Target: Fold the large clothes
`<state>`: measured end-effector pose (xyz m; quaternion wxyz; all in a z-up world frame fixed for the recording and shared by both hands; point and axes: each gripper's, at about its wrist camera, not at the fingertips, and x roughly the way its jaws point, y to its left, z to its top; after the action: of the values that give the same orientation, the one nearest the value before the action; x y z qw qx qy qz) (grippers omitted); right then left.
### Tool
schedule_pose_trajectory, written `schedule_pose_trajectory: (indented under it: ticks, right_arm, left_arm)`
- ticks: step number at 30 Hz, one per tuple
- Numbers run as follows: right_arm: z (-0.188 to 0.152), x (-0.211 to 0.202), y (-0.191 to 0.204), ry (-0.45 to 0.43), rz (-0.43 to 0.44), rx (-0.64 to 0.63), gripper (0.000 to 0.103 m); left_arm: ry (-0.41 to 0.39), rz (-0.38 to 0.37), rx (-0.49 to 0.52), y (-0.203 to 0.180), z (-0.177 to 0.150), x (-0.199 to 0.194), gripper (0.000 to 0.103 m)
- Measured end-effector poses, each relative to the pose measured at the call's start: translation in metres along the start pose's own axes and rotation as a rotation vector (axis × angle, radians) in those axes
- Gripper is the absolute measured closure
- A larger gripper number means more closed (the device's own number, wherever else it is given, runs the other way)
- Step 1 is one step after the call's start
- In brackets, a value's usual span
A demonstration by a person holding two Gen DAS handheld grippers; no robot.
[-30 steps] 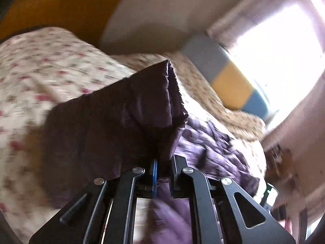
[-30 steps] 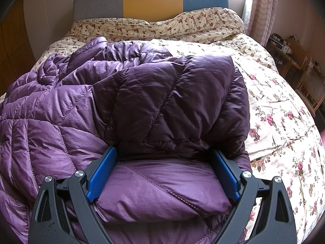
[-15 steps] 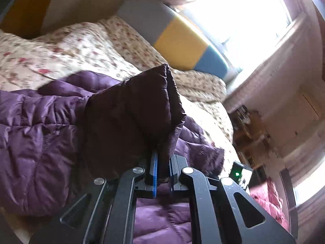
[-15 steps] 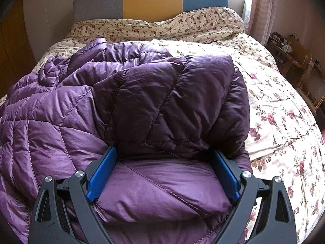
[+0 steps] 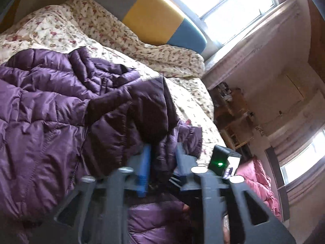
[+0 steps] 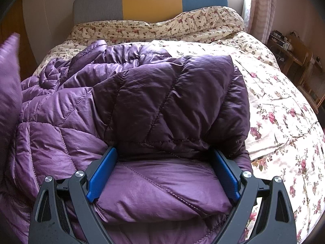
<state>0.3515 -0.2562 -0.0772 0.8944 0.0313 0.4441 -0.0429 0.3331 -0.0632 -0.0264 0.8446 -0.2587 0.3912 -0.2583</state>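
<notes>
A purple quilted puffer jacket lies spread on a floral bedspread. My right gripper rests on its near part with the jaws wide apart. A puffy bulge of the jacket sits between the blue pads, and a fold covers the fingertips. In the left wrist view, my left gripper is over the jacket. Its jaws are opening, and a dark flap of the jacket still stands between them. That flap shows as a purple blur at the left edge of the right wrist view.
The headboard is grey, yellow and blue, and a bunched floral duvet lies below it. Wooden furniture stands right of the bed by a curtain. A black box with a green light and a pink quilt lie beyond the left gripper.
My left gripper swung across with the jacket flap pinched in it, from the floral side toward the window. Its jaws then parted. The right gripper stayed put.
</notes>
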Motion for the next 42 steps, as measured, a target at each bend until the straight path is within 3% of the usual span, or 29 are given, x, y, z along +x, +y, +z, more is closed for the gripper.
schedule_pose_trajectory:
  ticks: [1, 8, 15, 17, 20, 24, 27, 31, 34, 35, 36, 38, 40, 42]
  right_arm:
    - [0.000, 0.000, 0.000, 0.000, 0.000, 0.000, 0.011]
    - [0.000, -0.001, 0.003, 0.002, -0.008, -0.004, 0.011]
    - [0.003, -0.005, 0.004, 0.001, -0.023, -0.006, 0.012]
    - [0.005, -0.013, 0.000, -0.014, -0.010, 0.025, 0.018]
    - [0.011, -0.029, -0.015, -0.044, 0.075, 0.140, 0.025]
    - [0.020, -0.055, -0.029, -0.081, 0.317, 0.279, 0.028]
    - [0.026, -0.060, -0.013, -0.051, 0.497, 0.278, 0.028]
    - [0.027, -0.055, 0.024, 0.020, 0.581, 0.232, 0.029]
    - [0.027, -0.045, 0.048, 0.051, 0.571, 0.205, 0.041]
    - [0.027, -0.041, 0.053, 0.066, 0.579, 0.202, 0.052]
    - [0.026, -0.038, 0.060, 0.081, 0.574, 0.194, 0.057]
    - [0.025, -0.039, 0.068, 0.076, 0.549, 0.170, 0.085]
    - [0.027, -0.043, 0.068, 0.055, 0.513, 0.154, 0.095]
    - [0.026, -0.047, 0.061, 0.033, 0.466, 0.136, 0.096]
  left_arm:
    - [-0.007, 0.001, 0.003, 0.002, 0.000, -0.002, 0.054]
    - [-0.020, 0.027, -0.014, 0.021, -0.007, -0.020, 0.054]
    - [-0.052, 0.135, -0.005, 0.047, -0.019, -0.055, 0.054]
    - [-0.062, 0.169, 0.007, 0.053, -0.022, -0.065, 0.054]
    - [-0.084, 0.205, 0.017, 0.063, -0.027, -0.082, 0.054]
    - [-0.128, 0.215, 0.010, 0.071, -0.029, -0.103, 0.054]
    - [-0.155, 0.225, -0.004, 0.077, -0.029, -0.116, 0.054]
    - [-0.175, 0.247, -0.025, 0.087, -0.029, -0.127, 0.054]
    - [-0.191, 0.260, -0.034, 0.093, -0.027, -0.136, 0.054]
    - [-0.199, 0.265, -0.031, 0.094, -0.027, -0.139, 0.054]
    - [-0.209, 0.272, -0.024, 0.094, -0.026, -0.143, 0.054]
    - [-0.225, 0.277, -0.014, 0.093, -0.023, -0.148, 0.054]
    - [-0.238, 0.285, -0.011, 0.096, -0.020, -0.152, 0.054]
    - [-0.246, 0.300, -0.018, 0.101, -0.016, -0.154, 0.054]
